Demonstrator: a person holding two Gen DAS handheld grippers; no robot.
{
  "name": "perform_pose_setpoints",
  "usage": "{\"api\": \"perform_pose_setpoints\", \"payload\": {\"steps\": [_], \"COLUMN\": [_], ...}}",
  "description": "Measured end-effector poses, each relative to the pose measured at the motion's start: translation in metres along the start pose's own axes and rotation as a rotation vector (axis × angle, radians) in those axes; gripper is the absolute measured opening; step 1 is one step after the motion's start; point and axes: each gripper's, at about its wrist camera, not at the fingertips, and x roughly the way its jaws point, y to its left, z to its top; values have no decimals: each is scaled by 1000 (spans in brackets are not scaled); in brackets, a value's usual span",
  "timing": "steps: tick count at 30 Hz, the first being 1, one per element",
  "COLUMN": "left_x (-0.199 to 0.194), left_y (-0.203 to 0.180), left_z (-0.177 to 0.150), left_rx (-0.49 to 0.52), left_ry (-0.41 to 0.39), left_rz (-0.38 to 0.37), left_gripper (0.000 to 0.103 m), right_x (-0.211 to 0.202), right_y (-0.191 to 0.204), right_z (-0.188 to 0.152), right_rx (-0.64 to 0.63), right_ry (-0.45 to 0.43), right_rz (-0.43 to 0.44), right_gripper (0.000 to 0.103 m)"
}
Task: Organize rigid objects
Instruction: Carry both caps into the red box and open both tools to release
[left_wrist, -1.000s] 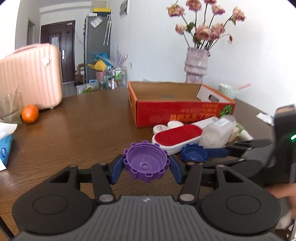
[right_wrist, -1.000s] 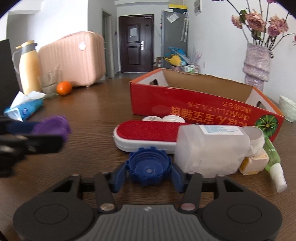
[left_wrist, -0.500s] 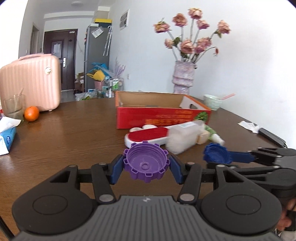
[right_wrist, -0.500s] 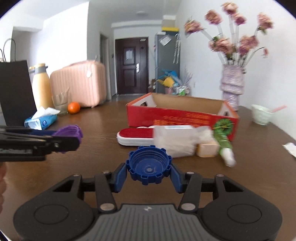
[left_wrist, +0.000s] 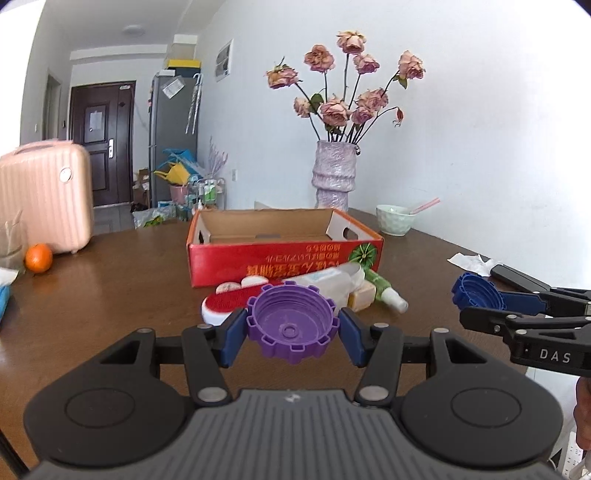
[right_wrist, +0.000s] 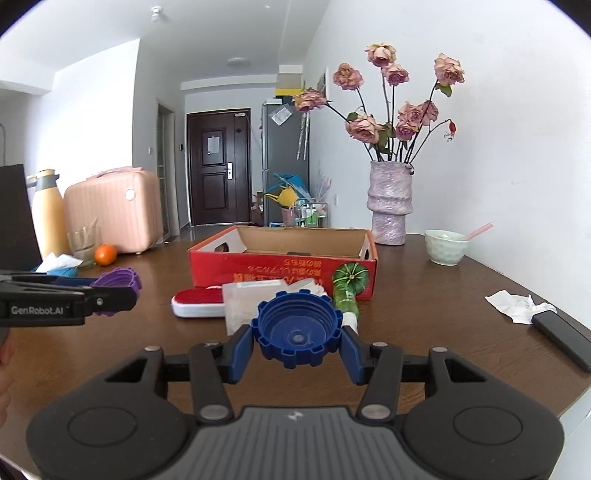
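So the left hand-held gripper has its blue pads clamped on either side of a purple cap, open side up, and the right hand-held gripper has a blue cap pinched the same way. Both caps are up off the desk, on the near side of the red box, blue one well off to the right of the purple. My read is this is the carry step: both caps are picked, neither is dropped off yet, and that box, open on top and looking pretty much empty, is the obvious home for them. Pressed up against the box's near wall there's a leftover pile: a red brush, a clear bottle lying down, and a green spray bottle. Next move probably needs each cap lifted over that pile and over the box wall before letting go inside. Two grippers heading for one box could bump, so going one at a time seems safer.
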Motion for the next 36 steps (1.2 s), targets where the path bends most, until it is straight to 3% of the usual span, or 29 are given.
{"api": "perform_pose_setpoints", "payload": {"steps": [11,15,25,31,36], "left_x": [59,82,166,227,282], "left_y": [19,28,59,84,97], "left_z": [31,43,93,136,159], "left_rx": [-18,-17,-21,-51,-19], "left_ry": [-10,-32,-65,-43,20], "left_rz": [40,104,142,135,154], "left_gripper": [55,55,55,55,55], "right_x": [68,101,194,252,313], "right_y": [-15,-22,-39,-51,-62], "right_z": [32,48,91,122,147], "right_rx": [-1,3,57,63,72], "right_ry": [-16,-24,7,34,121], "right_rz": [-48,-51,2,8,13], "right_gripper": [50,50,50,50,50]}}
